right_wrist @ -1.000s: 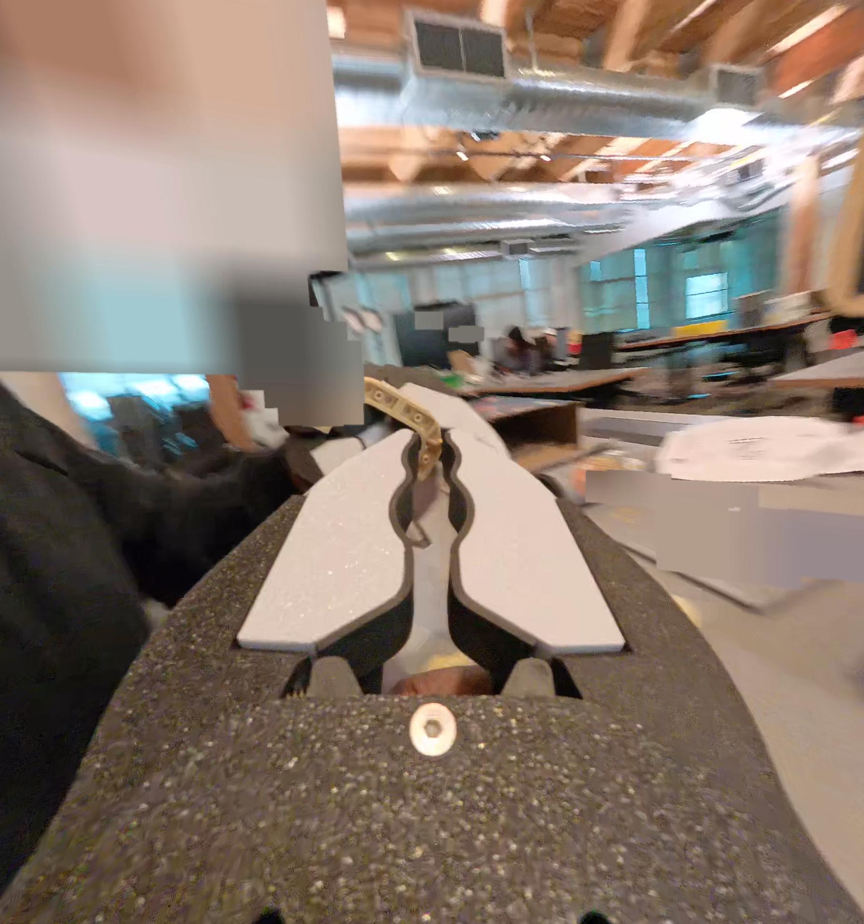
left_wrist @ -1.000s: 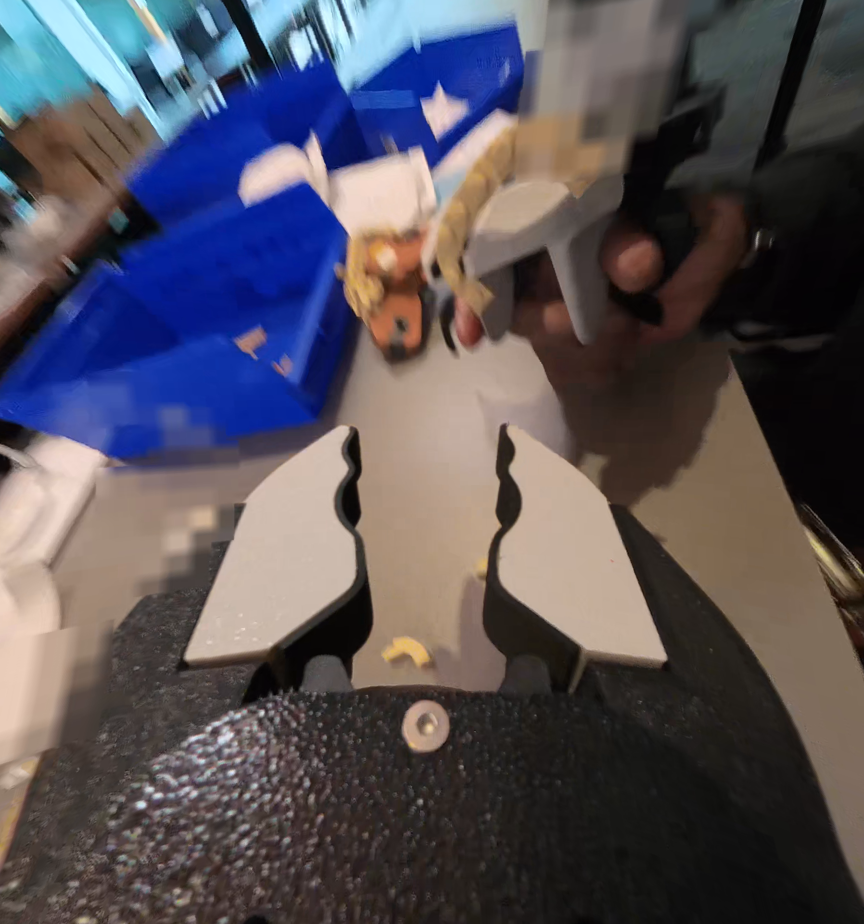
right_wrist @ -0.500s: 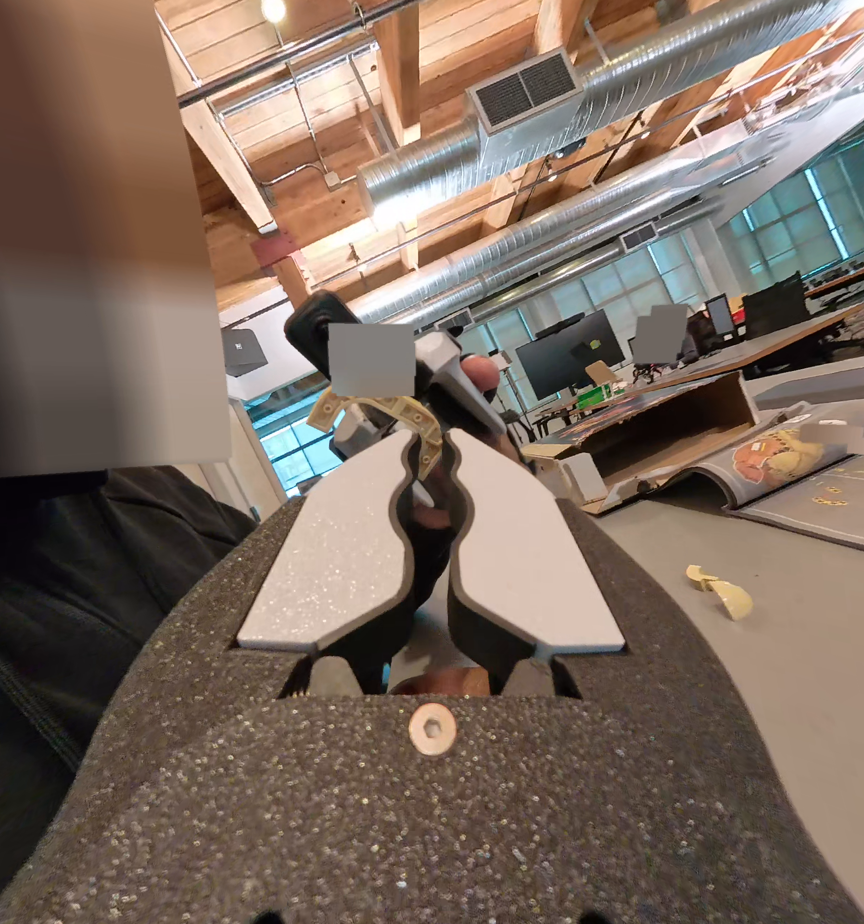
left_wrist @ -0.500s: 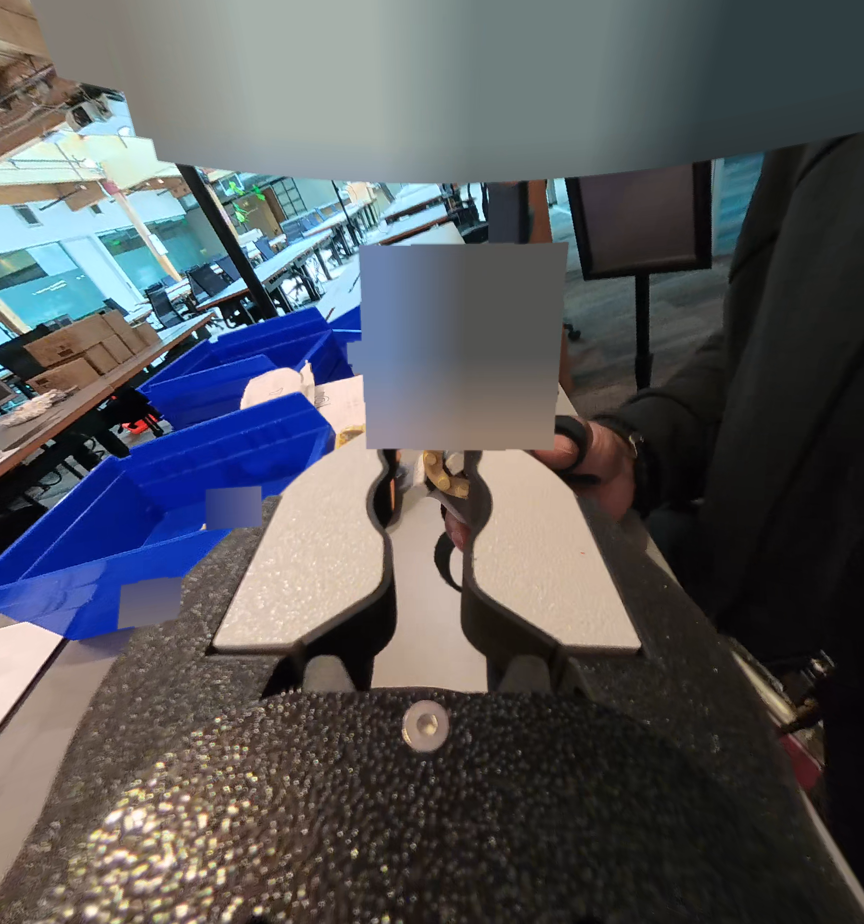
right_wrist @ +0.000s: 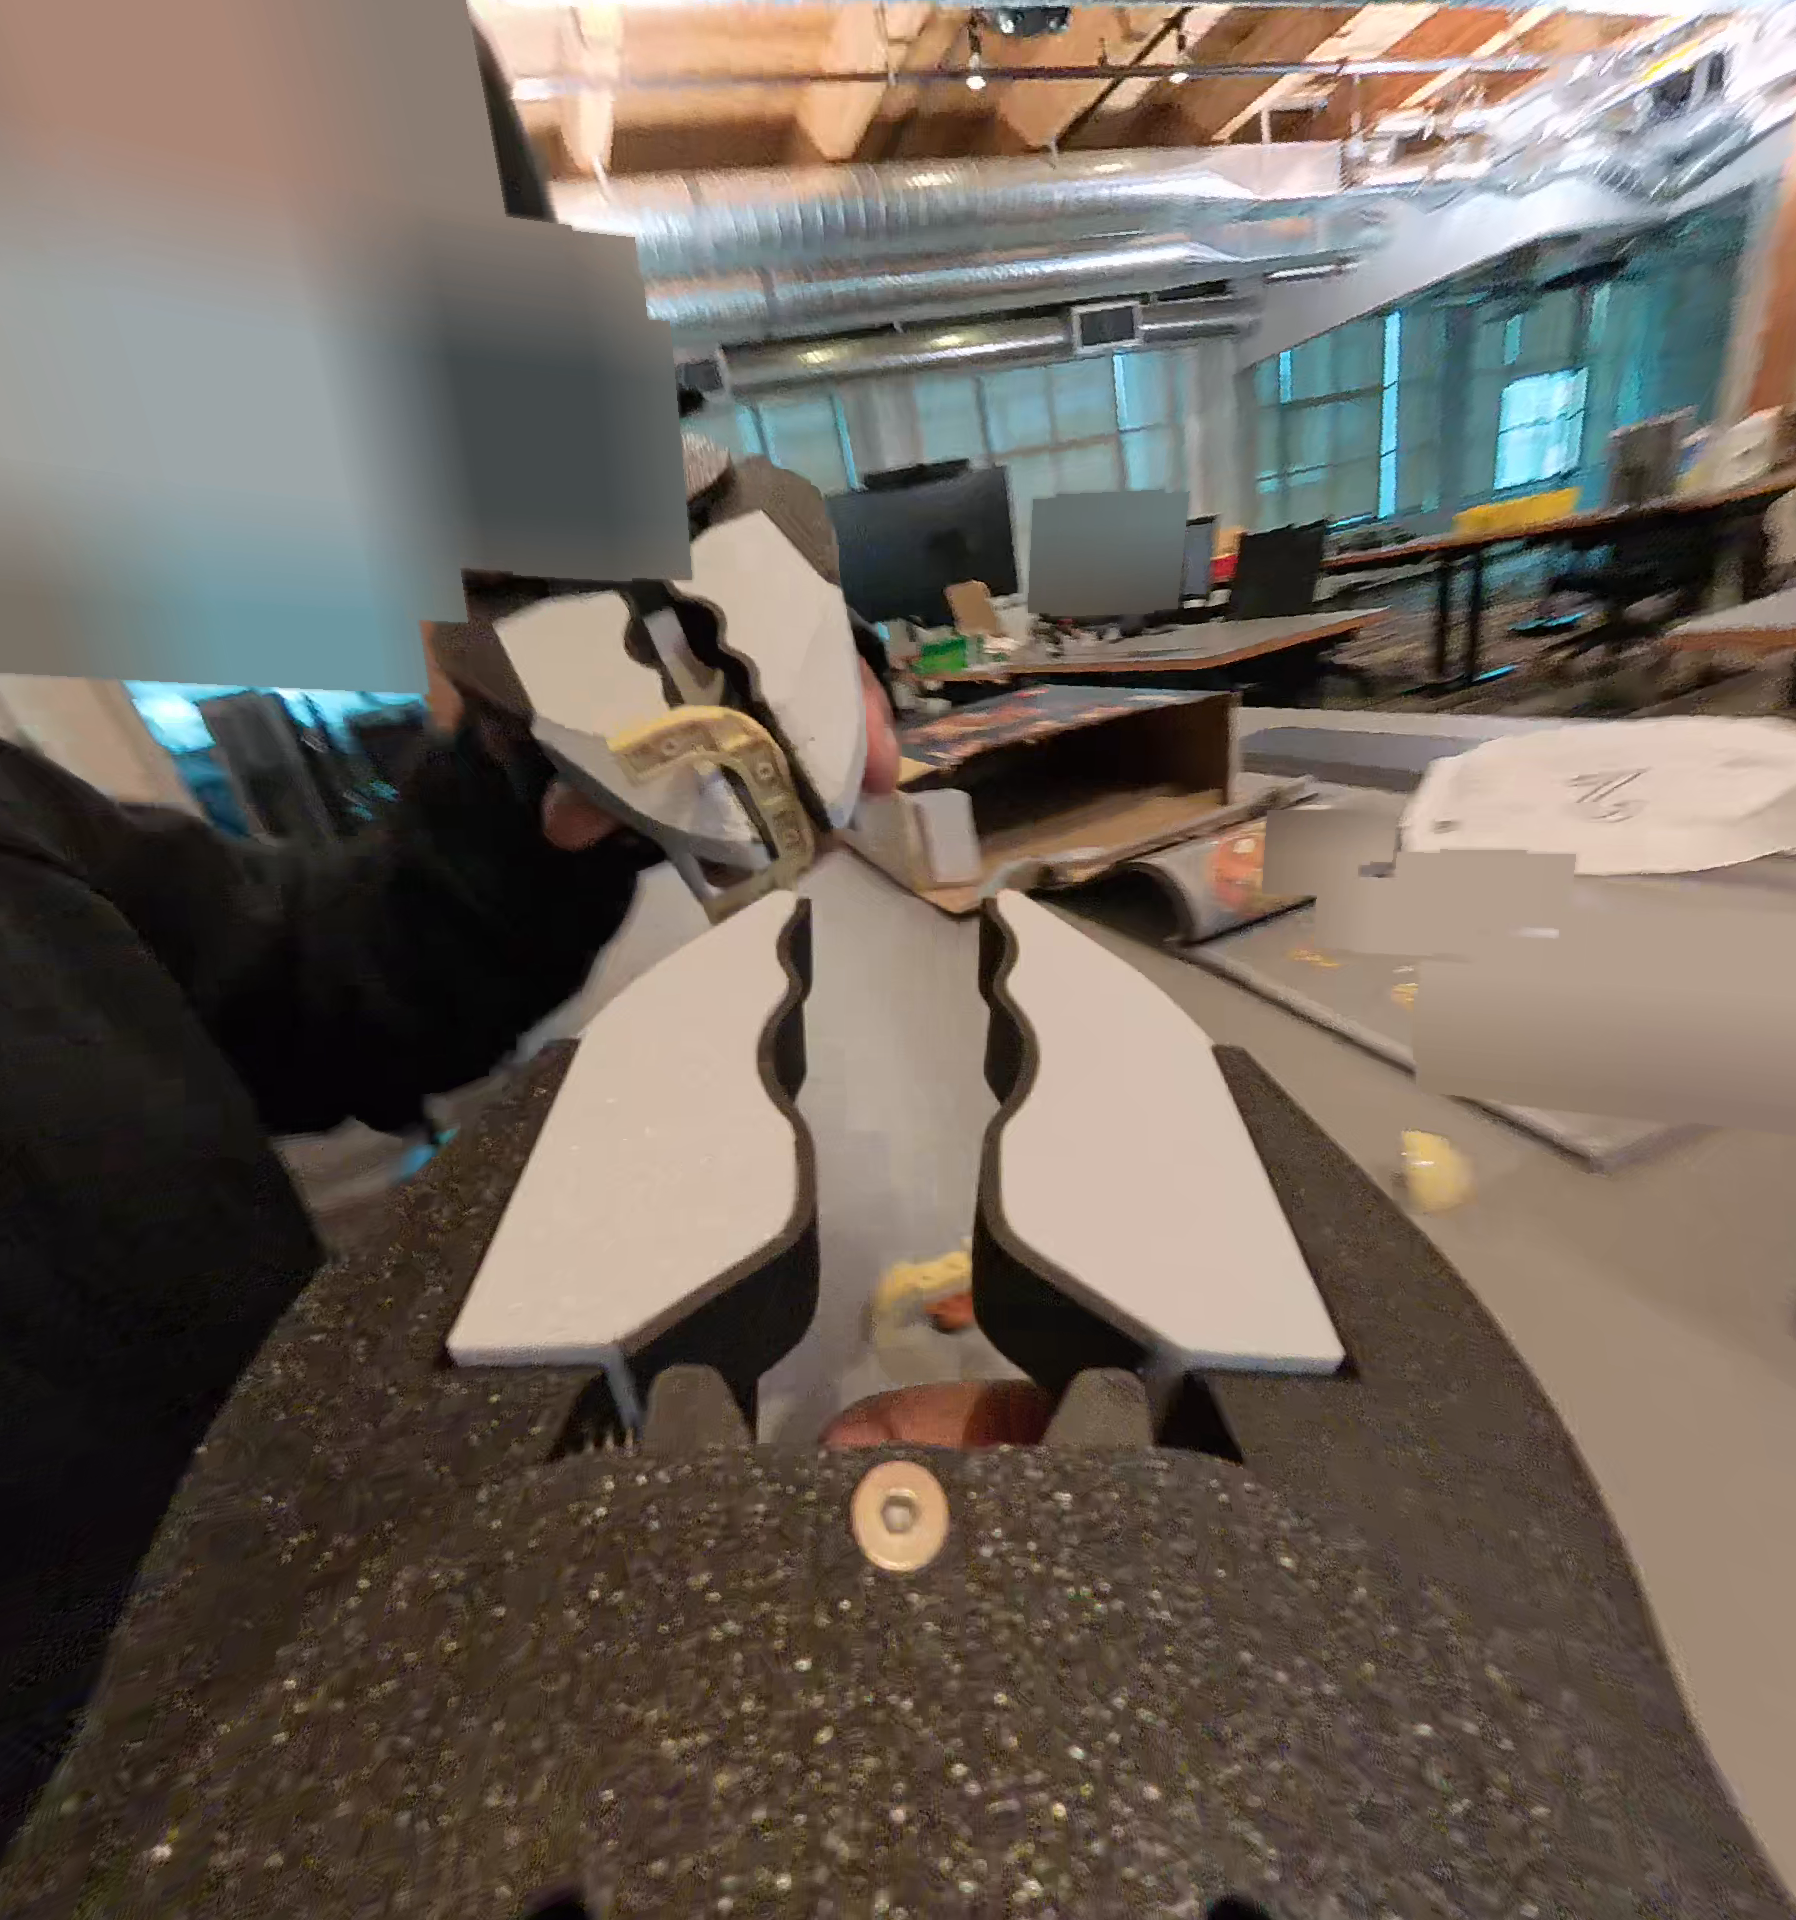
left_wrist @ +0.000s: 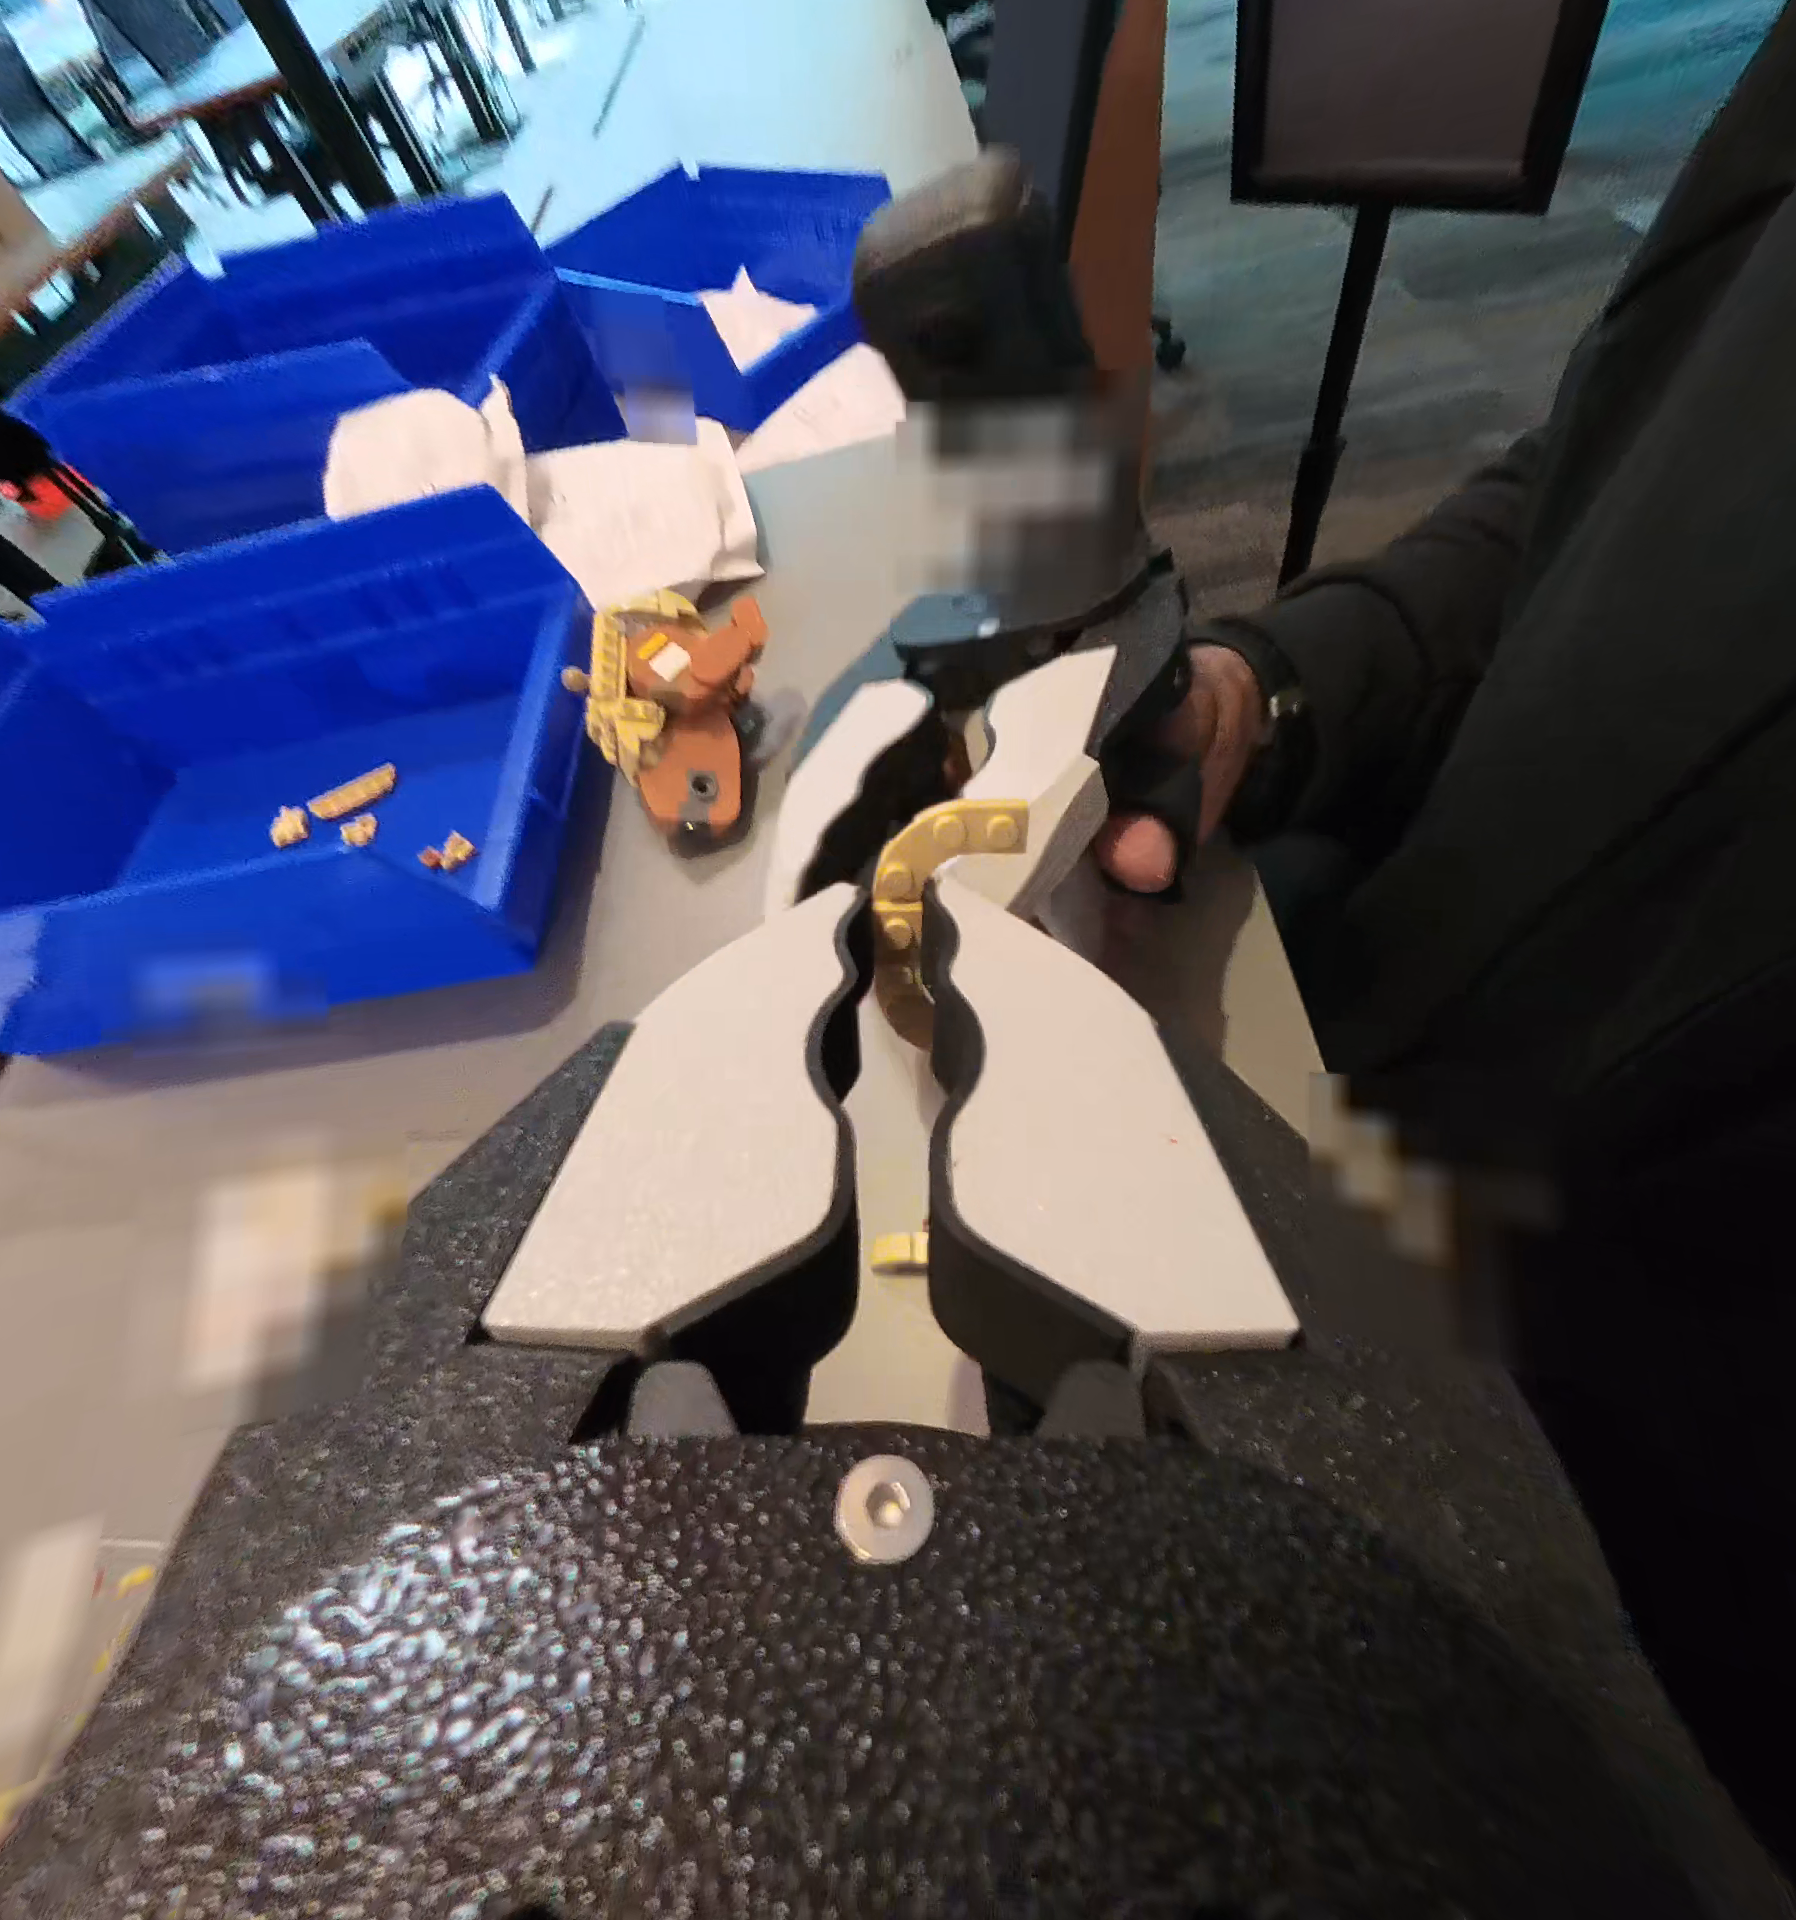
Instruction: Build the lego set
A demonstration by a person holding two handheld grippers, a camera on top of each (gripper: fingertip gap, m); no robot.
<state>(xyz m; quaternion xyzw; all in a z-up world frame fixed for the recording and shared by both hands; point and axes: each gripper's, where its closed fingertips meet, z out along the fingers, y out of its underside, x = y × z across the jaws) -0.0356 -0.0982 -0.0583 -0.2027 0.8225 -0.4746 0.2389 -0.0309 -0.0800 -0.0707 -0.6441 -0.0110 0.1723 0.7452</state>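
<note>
Where the left edge lies: open blue plastic bins (left_wrist: 250, 727) are set on the grey table (left_wrist: 250, 1143); a few small tan brick bits (left_wrist: 354, 805) are scattered in the nearest bin.
Beside the bins: a brown and tan brick-built model (left_wrist: 681, 727) is laid on its side, just in front of crumpled white paper bags (left_wrist: 613, 499).
Left gripper (left_wrist: 889, 904): its grey fingers (left_wrist: 728, 1091) are drawn nearly together, and the lower end of a tan curved studded brick plate (left_wrist: 951, 831) is pinched between the tips.
Curved plate: it is held above the table, its free end arched towards the other gripper; whether that end is touched there cannot be told.
Change: half a second earlier this plate is seen clamped in the right gripper's tips while the left fingers are apart; now the hold is reversed, so the plate is carried by the left alone.
Right gripper (right_wrist: 894, 914): its fingers are spread and nothing is found between them; the plate is seen just off its left tip.
Right side: an open brown cardboard box (right_wrist: 1081, 769) is seen beyond, and a dark sleeve (left_wrist: 1600, 727) is seen behind the right gripper.
</note>
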